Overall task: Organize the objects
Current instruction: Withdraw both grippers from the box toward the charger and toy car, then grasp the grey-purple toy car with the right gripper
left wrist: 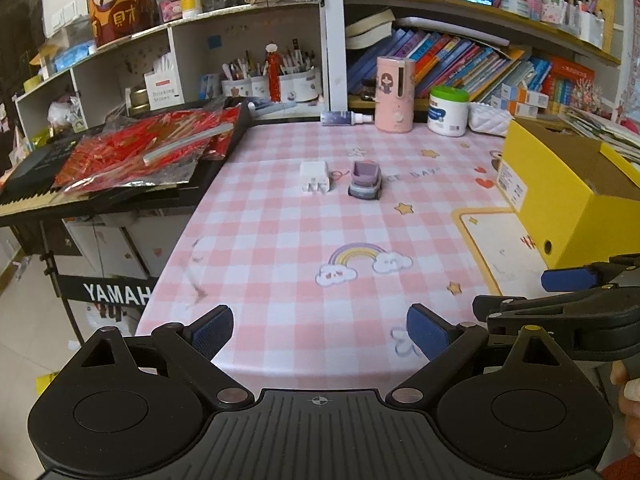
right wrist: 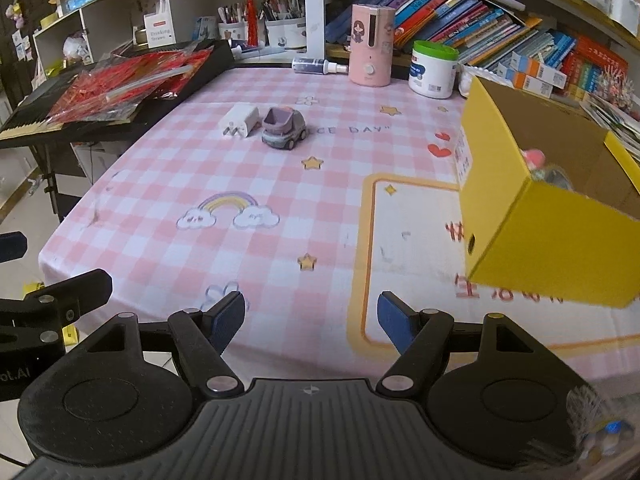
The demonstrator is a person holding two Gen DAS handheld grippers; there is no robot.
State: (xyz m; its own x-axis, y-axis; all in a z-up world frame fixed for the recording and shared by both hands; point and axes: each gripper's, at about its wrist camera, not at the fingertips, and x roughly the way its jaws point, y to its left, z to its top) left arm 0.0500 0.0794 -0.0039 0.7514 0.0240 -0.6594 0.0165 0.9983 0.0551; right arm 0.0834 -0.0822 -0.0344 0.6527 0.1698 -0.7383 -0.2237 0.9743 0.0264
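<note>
A white plug adapter (left wrist: 315, 178) and a small grey-purple toy truck (left wrist: 365, 181) lie side by side in the middle of the pink checked tablecloth (left wrist: 280, 248). Both also show in the right wrist view: the adapter (right wrist: 239, 121) and the truck (right wrist: 283, 128). An open yellow cardboard box (right wrist: 548, 216) stands on the table's right side with a pink item inside; it also shows in the left wrist view (left wrist: 568, 196). My left gripper (left wrist: 320, 332) is open and empty at the table's near edge. My right gripper (right wrist: 311, 318) is open and empty beside it, well short of both objects.
A black keyboard (left wrist: 100, 184) piled with red packets flanks the table's left edge. At the back stand a pink humidifier (left wrist: 394, 94), a green-lidded white tub (left wrist: 448, 110), a lying spray bottle (left wrist: 346, 118) and full shelves of books and pens.
</note>
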